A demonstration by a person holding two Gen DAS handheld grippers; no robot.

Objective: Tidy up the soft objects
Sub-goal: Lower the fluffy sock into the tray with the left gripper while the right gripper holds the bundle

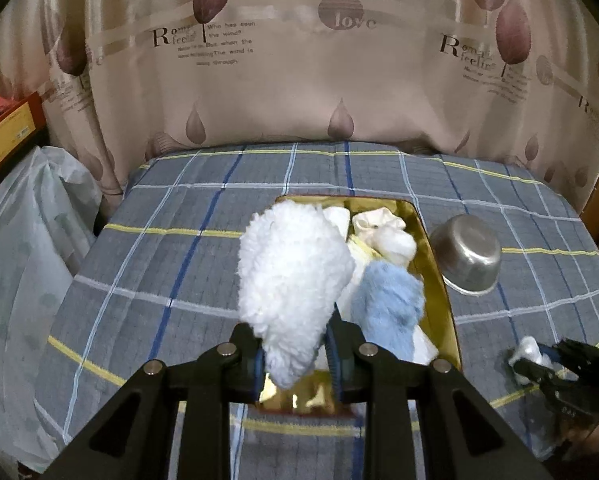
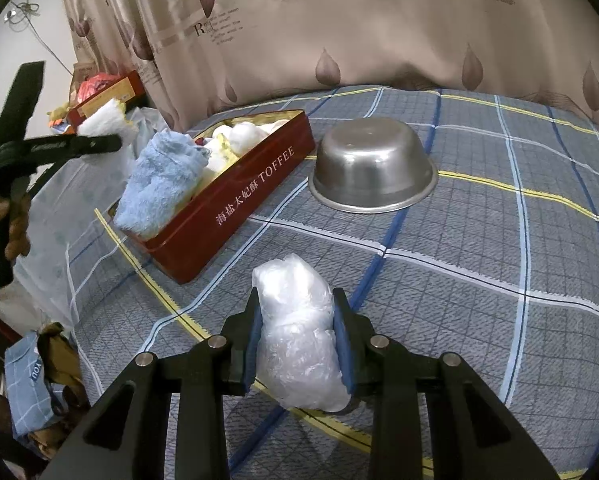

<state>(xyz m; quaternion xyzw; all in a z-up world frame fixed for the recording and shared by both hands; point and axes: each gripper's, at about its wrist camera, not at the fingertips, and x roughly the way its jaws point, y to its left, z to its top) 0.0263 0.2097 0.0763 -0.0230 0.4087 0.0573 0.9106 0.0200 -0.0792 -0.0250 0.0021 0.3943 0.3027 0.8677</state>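
White fluffy cloth (image 1: 295, 280) sits pinched in the left gripper (image 1: 295, 364), just above the tin (image 1: 439, 280); right gripper (image 2: 297, 344) clamps a plastic bag (image 2: 299, 340). Next, probably: lower, release into the tin.

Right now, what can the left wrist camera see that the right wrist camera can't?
Only the left view shows the tin's gold inside. Only the right view shows its red side with TOFFEE and a blue checked cloth low at the left. Both show the fluffy white cloth in the left gripper, the plastic bag in the right gripper, the blue towel and the upside-down bowl.
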